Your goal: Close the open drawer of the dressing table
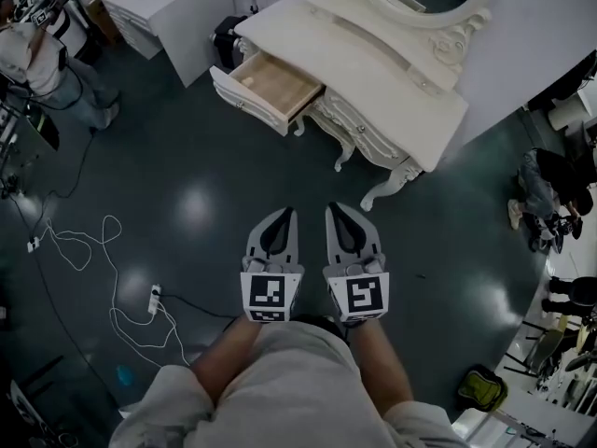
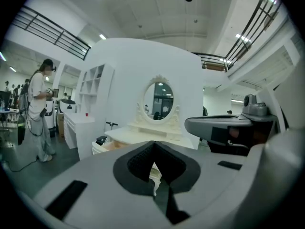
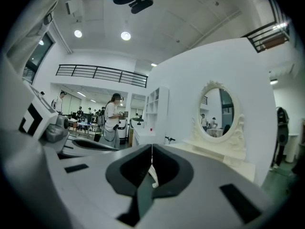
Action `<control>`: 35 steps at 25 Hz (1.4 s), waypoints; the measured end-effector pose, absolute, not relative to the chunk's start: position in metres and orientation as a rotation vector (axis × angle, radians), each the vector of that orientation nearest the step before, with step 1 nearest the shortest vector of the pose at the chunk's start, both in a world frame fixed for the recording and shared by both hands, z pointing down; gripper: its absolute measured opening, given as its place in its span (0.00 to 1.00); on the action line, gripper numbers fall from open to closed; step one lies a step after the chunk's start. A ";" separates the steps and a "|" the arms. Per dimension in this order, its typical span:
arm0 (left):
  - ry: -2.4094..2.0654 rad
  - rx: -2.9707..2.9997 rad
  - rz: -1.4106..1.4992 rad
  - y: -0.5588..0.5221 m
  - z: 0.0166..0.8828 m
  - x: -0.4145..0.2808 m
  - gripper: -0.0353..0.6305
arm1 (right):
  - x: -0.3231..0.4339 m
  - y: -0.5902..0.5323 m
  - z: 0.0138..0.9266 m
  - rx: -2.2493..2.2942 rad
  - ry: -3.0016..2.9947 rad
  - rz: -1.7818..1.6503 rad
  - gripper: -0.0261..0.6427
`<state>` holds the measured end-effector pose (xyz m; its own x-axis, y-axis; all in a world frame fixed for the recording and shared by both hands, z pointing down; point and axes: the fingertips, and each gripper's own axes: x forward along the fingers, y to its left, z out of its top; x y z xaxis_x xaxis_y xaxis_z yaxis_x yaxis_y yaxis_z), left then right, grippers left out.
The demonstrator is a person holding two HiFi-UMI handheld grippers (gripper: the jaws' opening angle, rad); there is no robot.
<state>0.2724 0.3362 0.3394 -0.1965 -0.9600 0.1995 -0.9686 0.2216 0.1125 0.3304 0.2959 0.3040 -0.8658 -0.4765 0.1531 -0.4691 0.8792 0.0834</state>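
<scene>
White cable and power strip on floor

The floor is dark green-grey and glossy, and round spots of lamp light shine on it. A thin white cable lies there in loose loops, near a white power strip. A tall white partition wall stands in the hall, with a white shelf unit and a low white counter beside it. Above, round ceiling lamps burn. A balcony with a dark railing runs along the far wall.
</scene>
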 end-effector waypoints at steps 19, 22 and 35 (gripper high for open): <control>-2.177 1.798 0.039 0.307 0.373 0.143 0.06 | 0.205 0.263 0.326 0.683 -2.829 -0.083 0.06; -2.181 1.788 0.062 0.293 0.381 0.129 0.06 | 0.185 0.248 0.335 0.646 -2.843 -0.063 0.06; -2.169 1.703 0.238 0.197 0.416 0.073 0.06 | 0.132 0.144 0.370 0.583 -2.862 0.075 0.06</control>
<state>0.0730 0.1974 0.4157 -0.2002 -0.8996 0.3882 -0.9623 0.2549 0.0944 0.1323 0.1436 0.3698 -0.8973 -0.3804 0.2239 -0.3916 0.9201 -0.0061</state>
